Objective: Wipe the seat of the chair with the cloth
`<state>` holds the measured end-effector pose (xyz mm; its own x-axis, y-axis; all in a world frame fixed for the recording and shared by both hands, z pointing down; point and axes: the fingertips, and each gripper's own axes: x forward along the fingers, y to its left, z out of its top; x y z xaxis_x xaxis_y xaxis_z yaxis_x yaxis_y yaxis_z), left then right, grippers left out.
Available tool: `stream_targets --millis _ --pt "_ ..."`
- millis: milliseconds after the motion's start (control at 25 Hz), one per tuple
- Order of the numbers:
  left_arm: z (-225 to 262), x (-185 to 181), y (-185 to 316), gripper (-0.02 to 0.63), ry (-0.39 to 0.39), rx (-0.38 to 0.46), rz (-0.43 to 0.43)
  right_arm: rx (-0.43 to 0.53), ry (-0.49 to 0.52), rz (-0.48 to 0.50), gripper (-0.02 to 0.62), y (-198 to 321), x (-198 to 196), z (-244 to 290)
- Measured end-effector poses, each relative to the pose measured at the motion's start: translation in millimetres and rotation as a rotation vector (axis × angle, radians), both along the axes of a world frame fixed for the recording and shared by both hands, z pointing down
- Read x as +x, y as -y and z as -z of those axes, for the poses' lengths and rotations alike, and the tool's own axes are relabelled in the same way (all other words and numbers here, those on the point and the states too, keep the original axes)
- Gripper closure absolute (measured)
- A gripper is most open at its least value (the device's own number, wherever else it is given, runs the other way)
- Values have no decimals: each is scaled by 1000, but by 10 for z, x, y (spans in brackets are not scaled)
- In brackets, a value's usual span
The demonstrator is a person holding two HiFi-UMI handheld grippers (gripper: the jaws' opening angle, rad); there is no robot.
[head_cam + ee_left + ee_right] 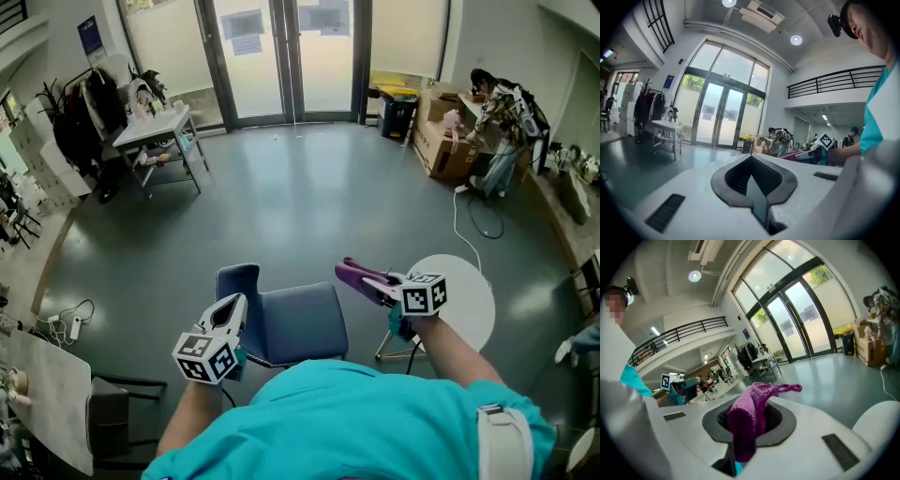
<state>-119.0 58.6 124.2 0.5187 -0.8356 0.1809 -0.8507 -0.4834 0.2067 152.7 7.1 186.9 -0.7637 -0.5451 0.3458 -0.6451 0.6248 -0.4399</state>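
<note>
Counted items: one chair point(300, 323), one cloth point(747, 420), two hand-held grippers. The chair has a padded, square, dark blue fabric seat and a matching low backrest; it stands on a smooth, glossy grey floor point(309, 197). The cloth is a purple knitted piece with a loose, looped end. The right gripper point(750, 427) has its jaws clamped on the cloth, which bulges out of the dark pads; seen from the head view, the cloth hangs by the chair's right edge. The left gripper point(754, 180), a white moulded body with grey pads, has its jaws pressed together with nothing between them, at the chair's left front corner. One round white table point(464, 305) stands just right of the chair. Well beyond the chair are tall glass doors point(281, 56) in dark frames, one white rectangular table point(155, 127) to the far left and a brown cardboard box point(441, 145) to the far right.
</note>
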Motion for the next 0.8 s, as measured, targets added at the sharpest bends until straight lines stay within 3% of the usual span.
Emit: stream_targets --millis 200,400,800 --pt "492 373 12 620 -55 70 22 214 96 -72 541 -29 604 1220" --pt "1006 711 142 619 -78 171 25 372 61 -70 545 49 963 1894" --pt "1036 1012 429 620 -67 142 37 338 30 -25 546 299 1093 1743"
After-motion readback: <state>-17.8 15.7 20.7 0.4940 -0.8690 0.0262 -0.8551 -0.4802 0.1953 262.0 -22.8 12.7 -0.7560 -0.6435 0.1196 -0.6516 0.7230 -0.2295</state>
